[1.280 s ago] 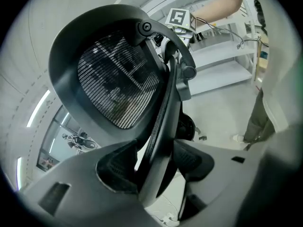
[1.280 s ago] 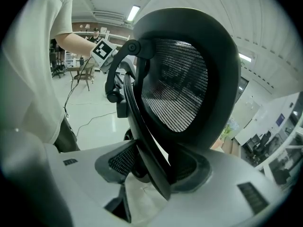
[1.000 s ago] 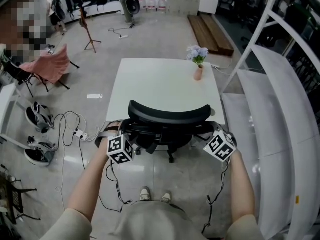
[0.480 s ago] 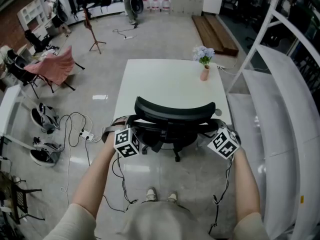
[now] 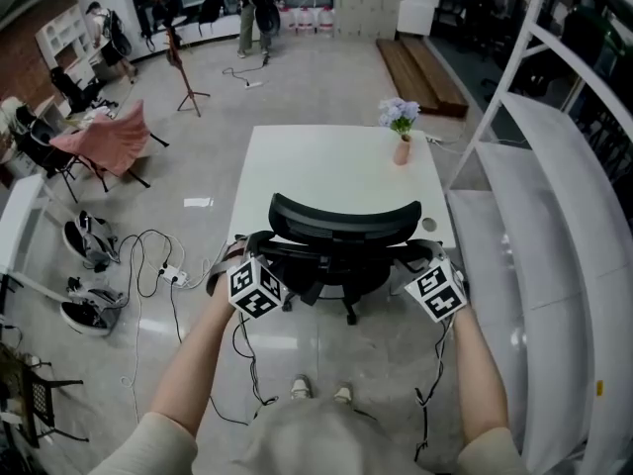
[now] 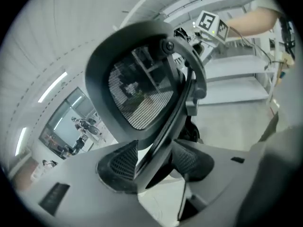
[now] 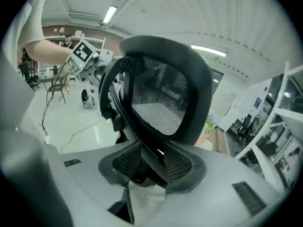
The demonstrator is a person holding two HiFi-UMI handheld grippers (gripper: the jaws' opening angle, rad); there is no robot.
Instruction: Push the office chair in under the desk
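Office chair (image 5: 344, 224): curved black frame, fine mesh backrest.

This is a big open workshop-style office, with a bare polished floor (image 5: 307, 82) all round the white desk (image 5: 336, 166) and tall white shelving racks (image 5: 554, 196) to the desk's right. Left of the desk are loose cables (image 5: 148, 250) and folding chairs (image 5: 104, 137), and beyond it stands a tripod stand (image 5: 183, 67).

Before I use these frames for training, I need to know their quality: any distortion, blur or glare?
Head view: sharp and evenly lit, with the chair clear; the shelving is bowed by the wide lens. Left gripper view: strong fisheye with black corners, but the chair mesh is crisp. Right gripper view: the same fisheye; the ceiling light is bright but washes nothing out.
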